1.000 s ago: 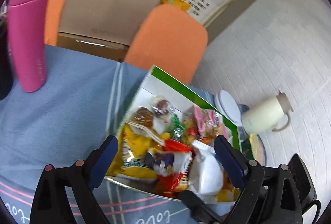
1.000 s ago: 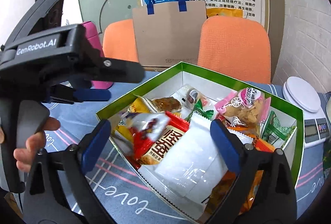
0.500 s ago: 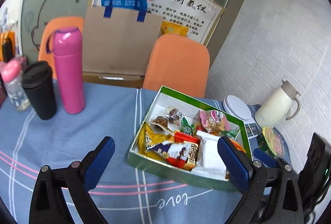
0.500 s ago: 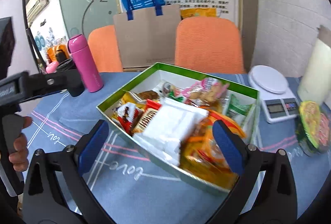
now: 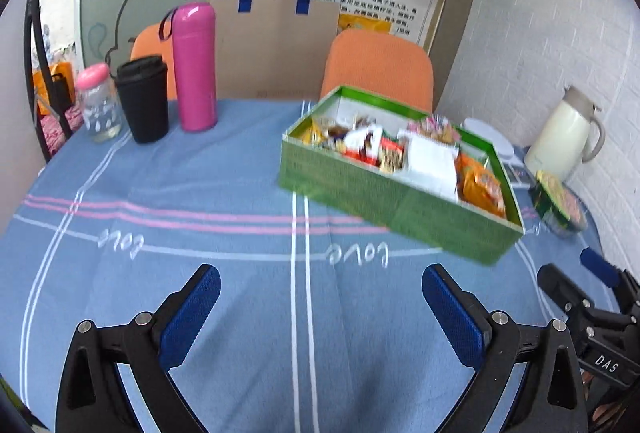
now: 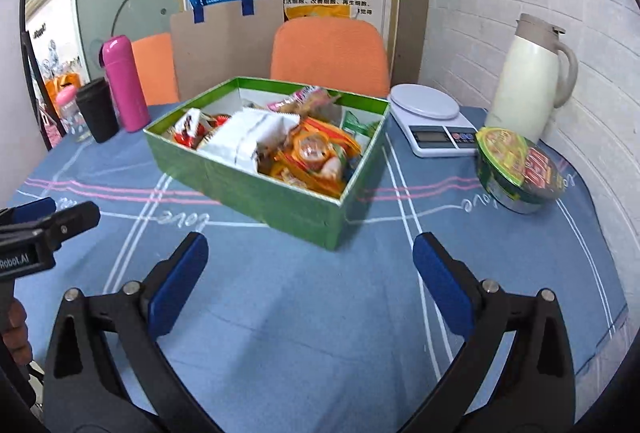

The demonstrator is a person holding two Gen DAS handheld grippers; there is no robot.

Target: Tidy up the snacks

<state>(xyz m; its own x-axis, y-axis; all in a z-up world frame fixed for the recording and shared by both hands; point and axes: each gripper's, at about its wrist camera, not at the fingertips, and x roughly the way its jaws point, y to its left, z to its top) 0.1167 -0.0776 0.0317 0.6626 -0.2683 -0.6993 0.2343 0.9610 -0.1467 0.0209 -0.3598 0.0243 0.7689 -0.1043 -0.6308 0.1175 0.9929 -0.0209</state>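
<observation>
Snacks (image 6: 304,149), noodle bowl (image 6: 520,169) sharper rightward

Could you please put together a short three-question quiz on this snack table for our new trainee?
1. True or false: the instant noodle bowl lies inside the green box.
2. What stands right of the black cup? A) pink bottle B) kitchen scale C) white jug
3. Fill in: both the left gripper and the right gripper are ____.

Key: 1 false; 2 A; 3 open.
</observation>
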